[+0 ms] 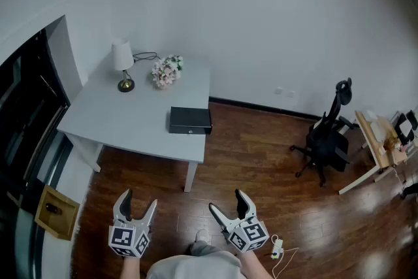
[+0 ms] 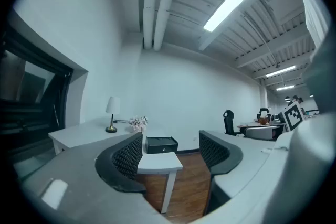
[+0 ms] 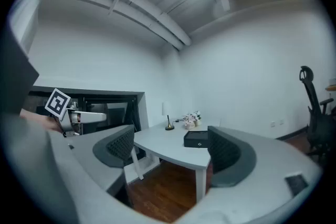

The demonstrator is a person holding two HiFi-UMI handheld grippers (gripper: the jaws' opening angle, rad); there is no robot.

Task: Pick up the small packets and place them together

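No small packets show in any view. Both grippers are held low over the wooden floor, short of the white table [image 1: 130, 121]. My left gripper [image 1: 139, 200] stands open with nothing between its fingers, and its own view looks along the open left gripper [image 2: 170, 147] toward the table's corner. My right gripper [image 1: 228, 201] is open wide and empty too. In its own view, the right gripper [image 3: 169, 141] frames the table. On the table's near right edge lies a black box [image 1: 191, 120], also seen as the black box [image 2: 161, 144] and the black box [image 3: 196, 139].
A white lamp [image 1: 123, 65] and a bunch of flowers [image 1: 167, 70] stand at the table's back. A black office chair [image 1: 326, 137] and a wooden desk [image 1: 375, 140] are to the right. A white power strip [image 1: 277, 247] lies on the floor; a wooden box [image 1: 57, 211] sits at left.
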